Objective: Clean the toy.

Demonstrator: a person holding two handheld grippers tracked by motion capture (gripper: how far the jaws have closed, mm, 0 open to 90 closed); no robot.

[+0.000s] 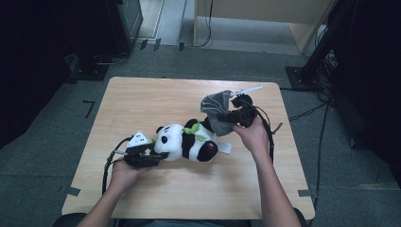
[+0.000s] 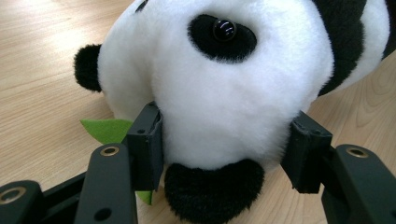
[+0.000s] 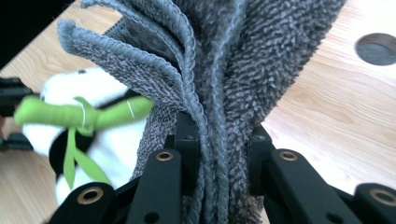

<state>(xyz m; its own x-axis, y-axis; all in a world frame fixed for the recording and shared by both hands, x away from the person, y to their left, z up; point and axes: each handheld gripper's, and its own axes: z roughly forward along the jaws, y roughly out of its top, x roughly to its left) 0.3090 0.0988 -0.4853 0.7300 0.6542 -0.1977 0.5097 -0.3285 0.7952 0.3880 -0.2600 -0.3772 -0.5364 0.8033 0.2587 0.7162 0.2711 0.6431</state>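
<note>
- Lying on its side near the middle of the wooden tabletop (image 1: 142, 198), the panda plush toy (image 1: 187, 142) has its head toward the left hand-held gripper (image 1: 158, 154).
- Left hand-held gripper: both jaws press against the panda's white head, one on each side, as the left gripper view shows; the head (image 2: 219, 93) bulges between the pads, and a black ear sits just below them.
- A green felt leaf (image 2: 106, 129) lies on the tabletop beside the left jaw.
- Right hand-held gripper (image 1: 231, 116): the jaws are clamped on a folded grey towel (image 1: 218, 109), with several layers of terry cloth (image 3: 224, 88) pinched between the pads.
- The towel is held off the tabletop, just beyond the panda's lower body, its hanging end close to the toy.
- A green ribbon (image 3: 70, 114) is tied at the panda's neck.
</note>
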